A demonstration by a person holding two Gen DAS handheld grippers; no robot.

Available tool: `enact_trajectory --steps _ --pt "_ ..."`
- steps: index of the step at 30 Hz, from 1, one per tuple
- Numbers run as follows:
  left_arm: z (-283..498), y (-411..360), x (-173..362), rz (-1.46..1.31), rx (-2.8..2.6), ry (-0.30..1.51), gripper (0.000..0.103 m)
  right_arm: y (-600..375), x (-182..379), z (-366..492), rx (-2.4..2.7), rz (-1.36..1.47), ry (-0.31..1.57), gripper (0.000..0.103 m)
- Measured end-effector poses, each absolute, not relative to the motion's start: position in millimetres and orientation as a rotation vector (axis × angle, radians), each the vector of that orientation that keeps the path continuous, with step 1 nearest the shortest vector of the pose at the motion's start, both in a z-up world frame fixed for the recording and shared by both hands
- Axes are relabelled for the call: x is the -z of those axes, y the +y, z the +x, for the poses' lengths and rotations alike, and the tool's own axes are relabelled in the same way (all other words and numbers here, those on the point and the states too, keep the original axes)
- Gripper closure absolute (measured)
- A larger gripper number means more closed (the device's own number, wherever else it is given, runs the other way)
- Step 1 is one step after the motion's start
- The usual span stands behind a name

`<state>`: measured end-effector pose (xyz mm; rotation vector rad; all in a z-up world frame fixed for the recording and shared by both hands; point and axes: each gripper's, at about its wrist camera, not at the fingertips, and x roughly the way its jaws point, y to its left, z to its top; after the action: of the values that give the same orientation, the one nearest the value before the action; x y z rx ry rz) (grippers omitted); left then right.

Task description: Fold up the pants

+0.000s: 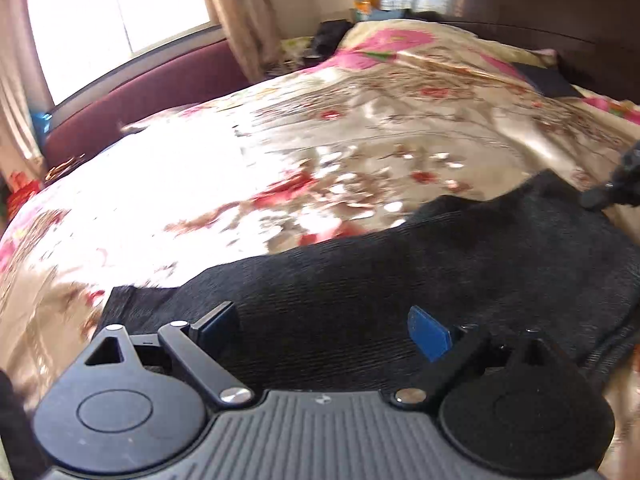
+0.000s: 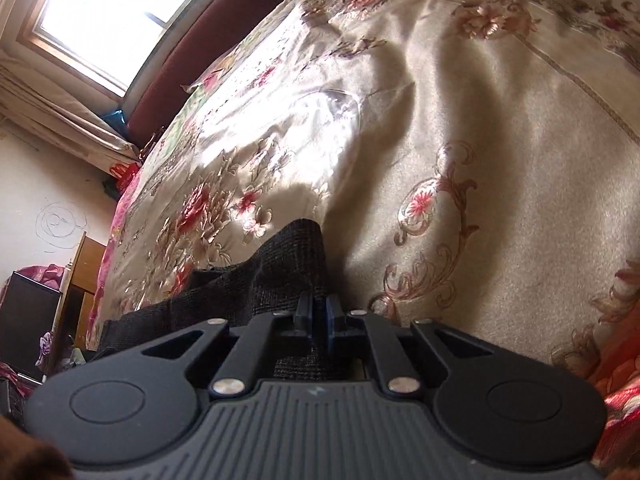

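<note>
Dark ribbed pants (image 1: pixel 400 288) lie across the near part of a floral satin bedspread (image 1: pixel 360 128). My left gripper (image 1: pixel 324 330) hovers just above the pants with its blue-padded jaws wide apart and nothing between them. At the right edge of the left wrist view, the tip of my right gripper (image 1: pixel 616 188) meets the far corner of the cloth. In the right wrist view my right gripper (image 2: pixel 318 320) is shut on an edge of the pants (image 2: pixel 280 272), and the fabric rises from the bedspread (image 2: pixel 480 120) into its pads.
A dark red headboard (image 1: pixel 152 92) and a bright window (image 1: pixel 112 20) lie beyond the bed. A dark folded item (image 1: pixel 548 80) rests at the bed's far right. A wooden cabinet (image 2: pixel 80 280) and a dark screen (image 2: pixel 28 320) stand at the left of the bed.
</note>
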<state>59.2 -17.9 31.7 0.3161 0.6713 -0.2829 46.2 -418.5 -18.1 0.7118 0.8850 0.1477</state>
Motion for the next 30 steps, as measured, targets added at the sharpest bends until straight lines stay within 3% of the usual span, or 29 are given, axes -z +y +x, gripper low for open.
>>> enact_trajectory --steps 2,6,10,13,17,25,27,28,30 --pt "65.1 -14.1 -6.6 0.368 0.289 0.723 0.000 -412.8 19.4 47.8 -0.141 0.703 0.913 0.093" --pt "45.1 -20.5 -16.8 0.429 0.310 0.695 0.000 -411.0 24.3 49.0 -0.162 0.757 0.915 0.090" --pt "28.8 -11.4 -30.7 0.331 0.341 0.644 0.000 -409.5 38.9 44.8 -0.211 0.868 0.881 0.067" --pt "30.7 -14.5 -27.9 0.296 0.340 0.650 0.000 -401.1 44.7 45.4 -0.195 0.869 0.892 0.066" --pt "27.2 -26.1 -4.4 0.306 0.384 0.706 0.000 -410.1 39.3 37.3 -0.254 0.978 0.831 0.056" --pt "22.4 -28.0 -7.3 0.292 0.416 0.714 0.000 -389.9 33.7 41.2 -0.248 0.798 0.892 0.057" --pt "22.3 -25.1 -7.4 0.275 0.422 0.717 0.000 -389.9 32.7 41.0 -0.211 0.777 0.909 0.072" --pt "22.3 -23.7 -7.0 0.269 0.427 0.715 0.000 -395.4 32.4 40.0 -0.187 0.805 0.913 0.086" --pt "20.0 -22.4 -6.8 0.264 0.428 0.706 0.000 -411.3 28.0 32.3 -0.169 0.900 0.866 0.092"
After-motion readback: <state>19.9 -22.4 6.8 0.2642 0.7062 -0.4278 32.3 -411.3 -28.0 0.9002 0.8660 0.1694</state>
